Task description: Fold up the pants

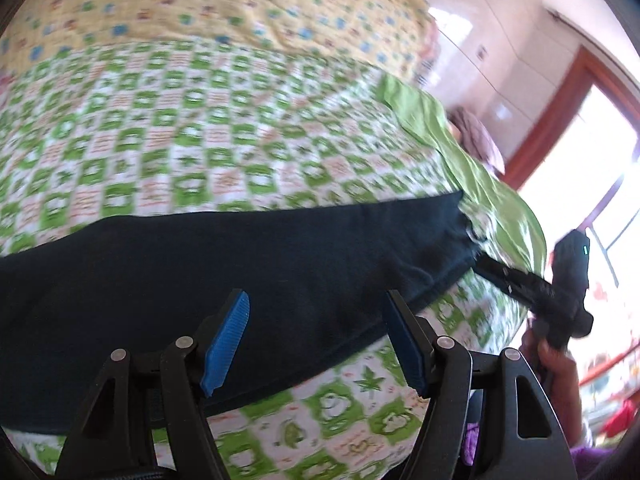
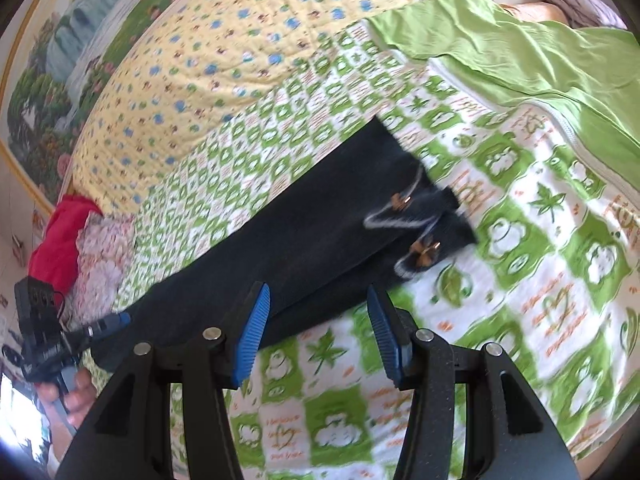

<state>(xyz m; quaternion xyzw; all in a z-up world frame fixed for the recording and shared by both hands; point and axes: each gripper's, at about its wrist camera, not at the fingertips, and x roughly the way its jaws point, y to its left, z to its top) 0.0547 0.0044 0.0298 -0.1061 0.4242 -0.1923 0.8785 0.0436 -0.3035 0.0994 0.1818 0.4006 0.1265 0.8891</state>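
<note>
Dark navy pants [image 1: 240,272] lie stretched flat across a green-and-white patterned bedspread [image 1: 200,140]. In the right wrist view the pants [image 2: 304,240] run diagonally, with a white-trimmed end with brown details [image 2: 416,232] at the upper right. My left gripper [image 1: 316,340] is open, blue pads apart, just above the pants' near edge. My right gripper [image 2: 316,332] is open above the pants' lower edge. The right gripper also shows in the left wrist view [image 1: 480,260] at the pants' far end. The left gripper shows in the right wrist view [image 2: 116,320] at the opposite end.
A yellow quilt [image 2: 200,72] covers the far part of the bed. A green sheet [image 2: 520,52] lies at the right. A red cloth [image 2: 60,240] and floral fabric sit at the left. A window [image 1: 592,160] and a wall mural [image 2: 80,60] border the bed.
</note>
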